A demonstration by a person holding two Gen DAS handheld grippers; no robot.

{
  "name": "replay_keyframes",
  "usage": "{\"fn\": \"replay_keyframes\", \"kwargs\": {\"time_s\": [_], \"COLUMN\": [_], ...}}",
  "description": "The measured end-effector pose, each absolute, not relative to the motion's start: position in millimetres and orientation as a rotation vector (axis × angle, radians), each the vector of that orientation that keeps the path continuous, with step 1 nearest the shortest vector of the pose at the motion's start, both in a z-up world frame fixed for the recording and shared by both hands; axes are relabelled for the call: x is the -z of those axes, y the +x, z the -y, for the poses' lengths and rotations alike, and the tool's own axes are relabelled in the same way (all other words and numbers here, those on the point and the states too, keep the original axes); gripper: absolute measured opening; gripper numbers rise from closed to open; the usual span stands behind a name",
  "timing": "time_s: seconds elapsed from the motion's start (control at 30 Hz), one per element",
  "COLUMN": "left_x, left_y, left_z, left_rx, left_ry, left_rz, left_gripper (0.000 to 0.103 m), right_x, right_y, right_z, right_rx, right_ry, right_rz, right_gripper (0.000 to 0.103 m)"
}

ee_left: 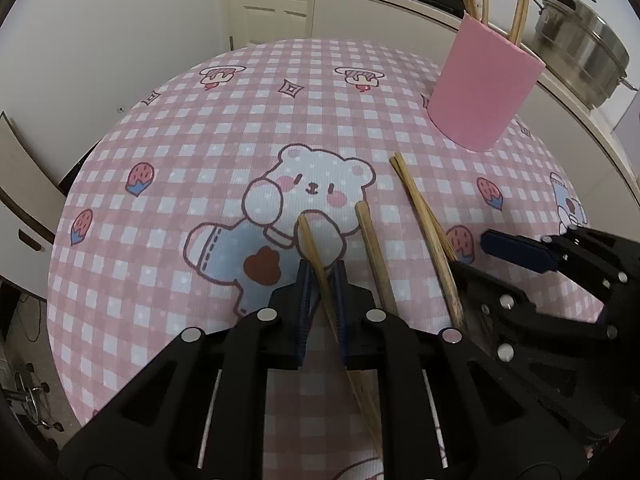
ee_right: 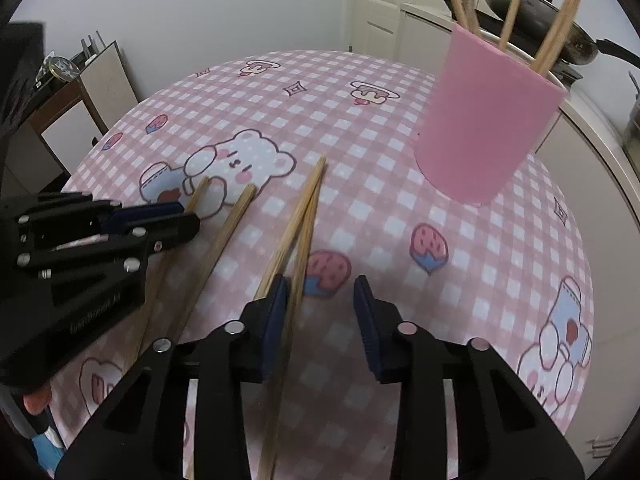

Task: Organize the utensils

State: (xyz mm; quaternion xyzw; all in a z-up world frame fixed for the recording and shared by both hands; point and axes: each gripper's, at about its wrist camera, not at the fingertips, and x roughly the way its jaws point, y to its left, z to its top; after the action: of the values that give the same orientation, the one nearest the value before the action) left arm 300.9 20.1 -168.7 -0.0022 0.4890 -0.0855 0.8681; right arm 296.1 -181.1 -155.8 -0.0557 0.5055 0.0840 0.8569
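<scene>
My left gripper [ee_left: 322, 276] is shut on one bamboo chopstick [ee_left: 310, 240] that lies over the bear print on the tablecloth. A second loose chopstick [ee_left: 374, 248] lies just right of it. Further right lies a pair of chopsticks [ee_right: 308, 208]. My right gripper [ee_right: 320, 292] stands open over the pair's near ends: one stick runs between the fingers close to the left pad, and the right pad is well clear. A pink cup [ee_right: 488, 120] at the back right holds several upright chopsticks [ee_right: 560, 28]. The left gripper [ee_right: 190, 216] also shows at the left of the right wrist view.
The round table has a pink checked cloth [ee_left: 240, 120]. Behind the cup is a white counter with a steel pot [ee_left: 584, 48] and a dark wok [ee_right: 532, 8]. A brown cabinet [ee_right: 80, 112] stands off the table's left side.
</scene>
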Motion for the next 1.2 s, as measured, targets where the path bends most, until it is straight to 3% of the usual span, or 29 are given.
{"fn": "replay_keyframes", "kwargs": {"time_s": [0.2, 0.27, 0.67, 1.2], "left_x": [170, 170, 147, 41], "left_y": [306, 307, 293, 235], "left_z": [-21, -22, -23, -5], "left_rx": [0.186, 0.186, 0.230, 0.262], "left_ry": [-0.028, -0.040, -0.113, -0.057], "left_rz": [-1.015, -1.012, -0.967, -0.681], "left_gripper": [0.010, 0.010, 0.007, 0.006], "right_x": [156, 156, 126, 44], "right_y": [313, 318, 303, 258], "right_z": [175, 176, 204, 222], "right_rx": [-0.185, -0.186, -0.211, -0.241], "right_ry": [-0.134, -0.125, 0.049, 0.124], "right_rz": [-1.062, -1.055, -0.964, -0.723], "right_gripper": [0.018, 0.007, 0.005, 0.005]}}
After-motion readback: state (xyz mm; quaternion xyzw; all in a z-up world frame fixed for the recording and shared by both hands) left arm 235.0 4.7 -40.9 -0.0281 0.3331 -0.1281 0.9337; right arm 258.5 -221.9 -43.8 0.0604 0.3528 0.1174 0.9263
